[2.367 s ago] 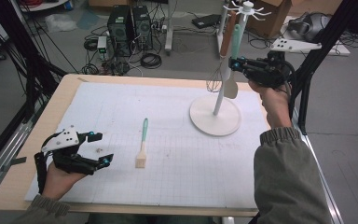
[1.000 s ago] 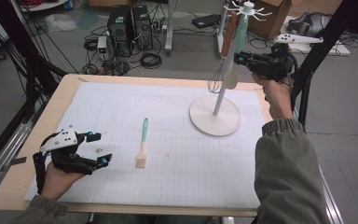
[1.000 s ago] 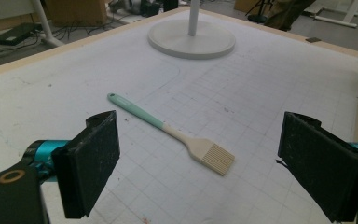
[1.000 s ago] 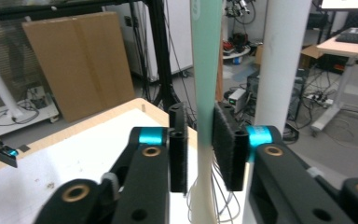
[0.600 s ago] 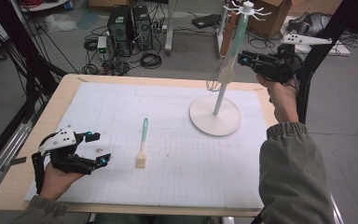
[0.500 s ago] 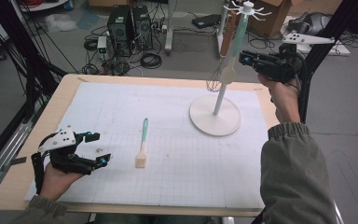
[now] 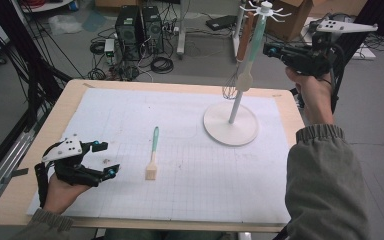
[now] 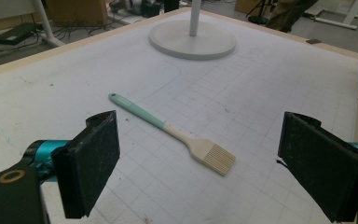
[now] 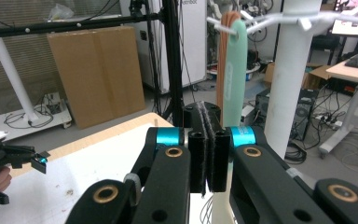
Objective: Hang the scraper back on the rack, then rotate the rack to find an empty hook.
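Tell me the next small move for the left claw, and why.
Probably ease the left claw forward and down over the brush. Its jaws stand open with nothing between them, and the brush lies flat on the mat just ahead. The right claw is shut and empty up by the rack, where a spatula already hangs.

On the white gridded surface (image 7: 130,120) a teal-handled pastry brush (image 7: 153,159) lies centrally; the left tool (image 7: 105,159) rests at eight o'clock, the right tool (image 7: 269,49) beside the white hanging stand (image 7: 237,95) at one o'clock.
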Motion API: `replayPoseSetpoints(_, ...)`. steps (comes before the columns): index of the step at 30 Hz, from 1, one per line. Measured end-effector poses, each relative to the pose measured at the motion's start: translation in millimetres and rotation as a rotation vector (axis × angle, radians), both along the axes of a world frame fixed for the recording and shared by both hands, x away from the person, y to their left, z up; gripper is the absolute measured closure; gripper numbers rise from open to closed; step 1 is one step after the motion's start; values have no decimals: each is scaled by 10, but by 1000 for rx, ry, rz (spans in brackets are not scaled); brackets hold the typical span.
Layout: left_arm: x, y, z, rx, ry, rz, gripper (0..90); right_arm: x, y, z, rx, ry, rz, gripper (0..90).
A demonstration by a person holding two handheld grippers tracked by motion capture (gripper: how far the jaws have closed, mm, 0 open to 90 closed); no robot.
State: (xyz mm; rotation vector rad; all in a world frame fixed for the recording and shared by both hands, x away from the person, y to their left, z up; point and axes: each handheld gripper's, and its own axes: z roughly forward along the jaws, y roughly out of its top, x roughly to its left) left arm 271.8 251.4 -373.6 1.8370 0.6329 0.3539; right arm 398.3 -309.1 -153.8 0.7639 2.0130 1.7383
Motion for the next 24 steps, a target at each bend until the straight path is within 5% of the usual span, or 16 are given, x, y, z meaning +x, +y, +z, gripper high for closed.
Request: replayPoseSetpoints(24, 10, -13, -7, -1, 0, -4, 131, 0, 5, 162, -16, -23, -11, 896)
